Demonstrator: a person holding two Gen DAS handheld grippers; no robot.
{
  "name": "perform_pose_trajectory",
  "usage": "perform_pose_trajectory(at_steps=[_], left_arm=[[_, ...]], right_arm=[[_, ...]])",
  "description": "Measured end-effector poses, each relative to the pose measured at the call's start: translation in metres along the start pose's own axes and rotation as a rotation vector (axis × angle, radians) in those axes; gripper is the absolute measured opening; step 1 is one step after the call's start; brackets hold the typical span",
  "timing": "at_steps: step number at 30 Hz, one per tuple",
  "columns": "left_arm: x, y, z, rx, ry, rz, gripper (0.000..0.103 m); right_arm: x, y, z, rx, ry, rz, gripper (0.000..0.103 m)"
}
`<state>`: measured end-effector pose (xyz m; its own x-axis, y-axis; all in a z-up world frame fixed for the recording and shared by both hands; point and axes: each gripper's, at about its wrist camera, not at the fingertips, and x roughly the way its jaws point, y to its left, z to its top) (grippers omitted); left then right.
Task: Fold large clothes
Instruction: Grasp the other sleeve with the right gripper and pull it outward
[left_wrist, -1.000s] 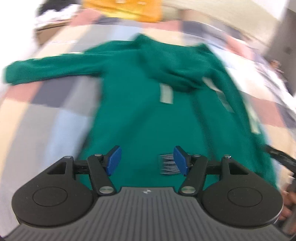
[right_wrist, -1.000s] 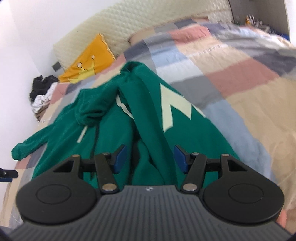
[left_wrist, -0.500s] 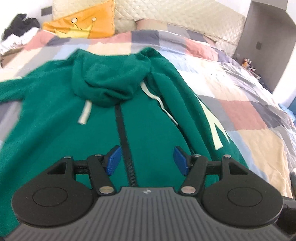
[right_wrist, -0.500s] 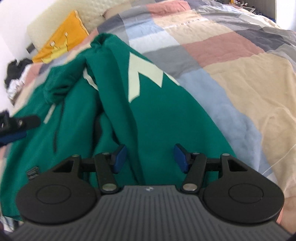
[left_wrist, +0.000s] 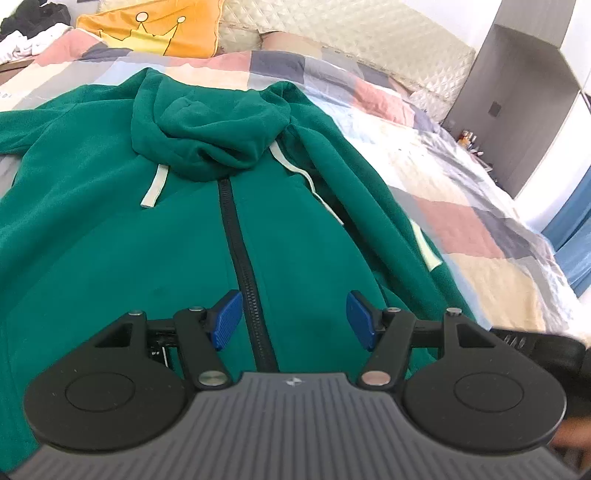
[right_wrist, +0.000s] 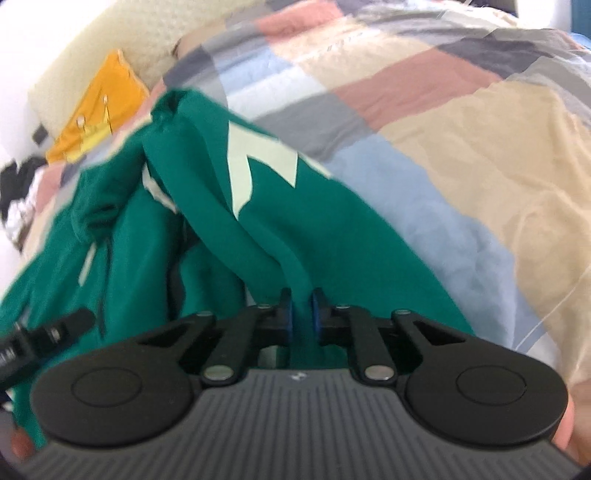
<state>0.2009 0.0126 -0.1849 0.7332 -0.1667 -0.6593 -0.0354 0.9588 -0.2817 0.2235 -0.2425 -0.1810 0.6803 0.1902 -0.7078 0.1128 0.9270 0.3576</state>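
A green zip-up hoodie (left_wrist: 155, 229) lies front-up on the patchwork quilt (left_wrist: 480, 229) of a bed, hood toward the headboard, its right-hand sleeve already folded in over the body. The right gripper (right_wrist: 301, 314) is closing its fingers on a raised ridge of green fleece at the lower right edge of the hoodie; the blue pads are nearly together with cloth between them. The left gripper (left_wrist: 293, 319) hovers low over the front with its fingers spread and empty, straddling the dark zipper (left_wrist: 236, 236). The risk, as I judge it, lies in the right-hand pinch: it may catch only the top layer or a thin fold, so a lift could slip out or drag the folded sleeve askew. With the left side not yet gripped, pulling from one corner would likely skew the whole garment, and the loose drawstring (left_wrist: 155, 186) could end up trapped in the fold.
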Motion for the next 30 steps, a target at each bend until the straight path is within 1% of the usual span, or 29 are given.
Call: perform_pose_trajectory(at_steps=[4, 8, 11, 14, 17, 20, 24, 28, 30], left_arm=[[-0.006, 0.005, -0.004, -0.023, 0.012, -0.036, 0.068], [-0.011, 0.007, -0.005, -0.034, 0.004, -0.058, 0.068], [-0.013, 0.008, -0.005, -0.039, -0.008, -0.060, 0.068], [-0.012, 0.010, -0.005, -0.054, -0.009, -0.064, 0.068], [-0.010, 0.010, -0.006, -0.059, -0.010, -0.052, 0.068], [-0.006, 0.010, -0.006, -0.068, -0.013, -0.042, 0.068], [-0.001, 0.013, -0.007, -0.084, -0.025, -0.022, 0.068], [0.003, 0.016, -0.004, -0.104, -0.036, -0.009, 0.068], [0.006, 0.017, -0.003, -0.109, -0.042, 0.001, 0.068]], right_arm=[[-0.015, 0.009, 0.002, -0.047, -0.084, -0.023, 0.012], [-0.021, 0.012, 0.005, -0.060, -0.134, -0.041, 0.012], [-0.025, 0.010, 0.015, -0.058, -0.164, -0.055, 0.011], [-0.034, 0.007, 0.031, -0.038, -0.205, -0.048, 0.011], [-0.046, 0.004, 0.056, -0.024, -0.263, -0.031, 0.011], [-0.056, -0.002, 0.083, 0.016, -0.310, -0.009, 0.011], [-0.062, -0.009, 0.122, 0.041, -0.366, 0.006, 0.011], [-0.059, -0.017, 0.169, 0.046, -0.421, -0.025, 0.011], [-0.050, -0.023, 0.190, 0.051, -0.433, -0.048, 0.011]])
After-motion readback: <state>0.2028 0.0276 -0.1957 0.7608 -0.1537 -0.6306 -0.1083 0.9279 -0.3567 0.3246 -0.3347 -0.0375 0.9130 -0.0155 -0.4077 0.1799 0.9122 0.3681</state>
